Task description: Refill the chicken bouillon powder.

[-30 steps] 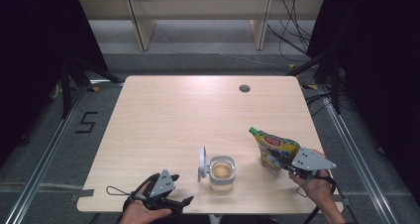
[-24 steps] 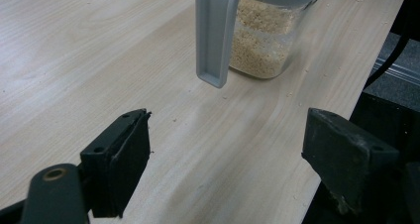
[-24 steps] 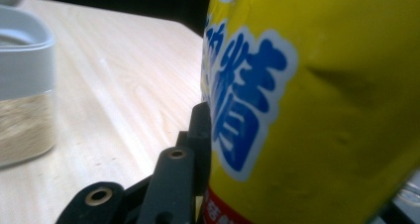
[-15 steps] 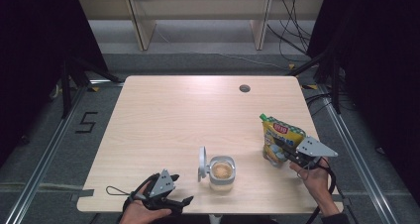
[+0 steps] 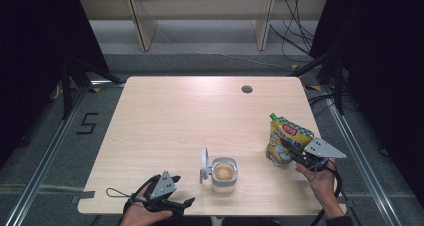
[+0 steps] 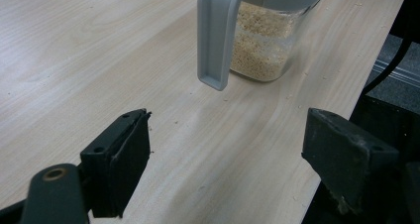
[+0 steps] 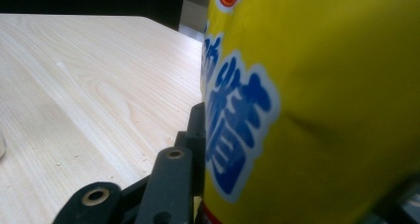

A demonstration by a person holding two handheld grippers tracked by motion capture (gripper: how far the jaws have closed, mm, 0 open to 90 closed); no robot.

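Note:
A yellow pouch (image 5: 287,137) with blue lettering stands on the table near its right edge, leaning a little. My right gripper (image 5: 285,155) is shut on its lower part; the jaws have just eased open slightly, and the left pad still presses the pouch (image 7: 317,110). A clear container (image 5: 224,173) of pale grains sits at the front middle, its grey lid (image 5: 204,164) flipped up on the left side. My left gripper (image 5: 186,204) rests at the front edge, open, pointing at the container (image 6: 262,40) and its lid (image 6: 215,35) with nothing between the jaws.
The wooden table (image 5: 190,116) has a round cable hole (image 5: 246,89) at the back right. Dark floor rails run along both sides. The table's front edge lies just under the left hand.
The right gripper has carried the pouch a little to the right and turned it from a steep lean to nearly upright. The left gripper has stayed put.

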